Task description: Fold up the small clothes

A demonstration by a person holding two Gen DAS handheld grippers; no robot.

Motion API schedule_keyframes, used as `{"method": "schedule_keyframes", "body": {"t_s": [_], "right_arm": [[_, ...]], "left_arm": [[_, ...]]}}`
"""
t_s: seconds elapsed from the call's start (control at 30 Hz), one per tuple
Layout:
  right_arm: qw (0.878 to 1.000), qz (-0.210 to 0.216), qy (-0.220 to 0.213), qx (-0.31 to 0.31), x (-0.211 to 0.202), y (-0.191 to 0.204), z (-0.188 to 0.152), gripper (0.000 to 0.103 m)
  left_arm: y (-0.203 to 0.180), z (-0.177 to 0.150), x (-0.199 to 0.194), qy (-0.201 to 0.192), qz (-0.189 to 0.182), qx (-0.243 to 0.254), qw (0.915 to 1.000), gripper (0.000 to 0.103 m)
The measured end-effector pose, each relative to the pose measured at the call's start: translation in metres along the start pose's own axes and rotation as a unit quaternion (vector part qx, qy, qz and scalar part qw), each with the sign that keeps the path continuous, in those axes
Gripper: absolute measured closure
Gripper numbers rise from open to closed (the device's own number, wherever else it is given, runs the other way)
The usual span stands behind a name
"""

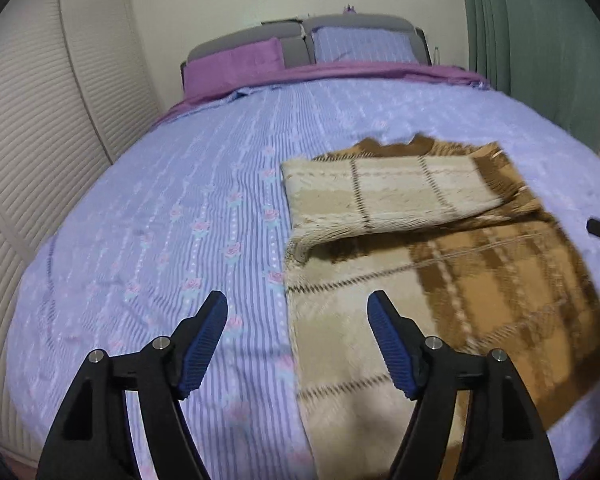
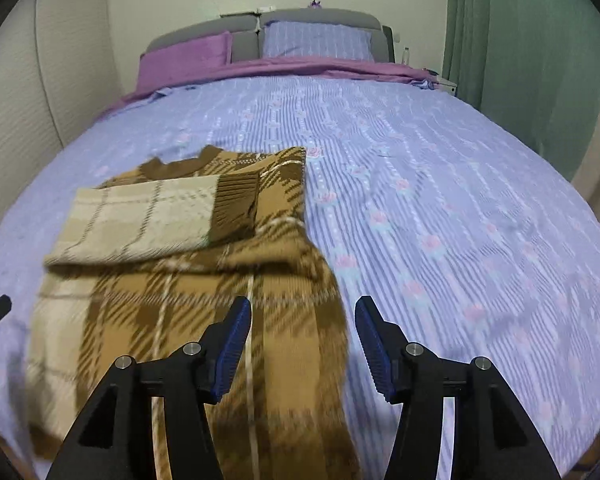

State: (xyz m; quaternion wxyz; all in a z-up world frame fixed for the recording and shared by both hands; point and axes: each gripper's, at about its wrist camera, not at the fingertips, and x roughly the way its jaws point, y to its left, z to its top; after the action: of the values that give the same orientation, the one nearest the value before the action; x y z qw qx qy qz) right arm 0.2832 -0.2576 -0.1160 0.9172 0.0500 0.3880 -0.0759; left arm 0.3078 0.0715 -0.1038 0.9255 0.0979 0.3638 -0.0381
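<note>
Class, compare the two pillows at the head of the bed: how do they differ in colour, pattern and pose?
The left pillow is plain purple; the right pillow is lavender-blue with pale stripes, like the bedspread. The left pillow sits lower, while the right pillow stands higher against the headboard. Both lean on the grey headboard, far beyond the plaid sweater.

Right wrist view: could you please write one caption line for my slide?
Open right gripper hovers over the near edge of a brown plaid sweater, one sleeve folded across it, on a lilac bed.
</note>
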Motion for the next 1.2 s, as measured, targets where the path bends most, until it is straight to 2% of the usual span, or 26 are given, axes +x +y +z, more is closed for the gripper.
{"method": "schedule_keyframes", "body": {"t_s": [0.2, 0.27, 0.4, 0.6, 0.73, 0.83, 0.87, 1.03, 1.2], "right_arm": [[1.0, 0.006, -0.02, 0.023, -0.06, -0.017, -0.032, 0.046], [0.999, 0.011, -0.021, 0.023, -0.072, -0.018, -0.046, 0.042], [1.0, 0.012, -0.018, 0.021, -0.081, -0.017, -0.076, 0.041], [0.996, 0.004, 0.03, 0.079, -0.06, -0.029, -0.118, 0.041], [0.995, 0.003, 0.063, 0.079, -0.042, -0.027, -0.137, 0.041], [0.993, 0.008, 0.073, 0.089, -0.032, -0.027, -0.146, 0.041], [0.993, 0.008, 0.076, 0.091, -0.028, -0.027, -0.148, 0.041], [0.993, 0.005, 0.08, 0.091, -0.016, -0.025, -0.154, 0.041], [0.992, 0.008, 0.079, 0.097, -0.007, -0.026, -0.15, 0.041]], "left_arm": [[0.003, -0.02, -0.061, -0.026, -0.027, -0.042, 0.9984, 0.019], [0.001, -0.031, -0.072, -0.024, -0.032, -0.043, 0.9983, 0.019], [0.001, -0.059, -0.081, -0.006, -0.057, -0.062, 0.9964, 0.019], [-0.001, -0.102, -0.064, 0.037, -0.065, -0.061, 0.9953, 0.02], [-0.002, -0.121, -0.044, 0.072, -0.076, -0.075, 0.9916, 0.025], [0.0, -0.134, -0.029, 0.09, -0.078, -0.095, 0.9883, 0.028], [0.001, -0.137, -0.025, 0.095, -0.078, -0.104, 0.9869, 0.032], [0.005, -0.146, -0.002, 0.12, -0.104, -0.149, 0.976, 0.039], [0.002, -0.146, 0.012, 0.122, -0.105, -0.157, 0.9743, 0.041]]}}
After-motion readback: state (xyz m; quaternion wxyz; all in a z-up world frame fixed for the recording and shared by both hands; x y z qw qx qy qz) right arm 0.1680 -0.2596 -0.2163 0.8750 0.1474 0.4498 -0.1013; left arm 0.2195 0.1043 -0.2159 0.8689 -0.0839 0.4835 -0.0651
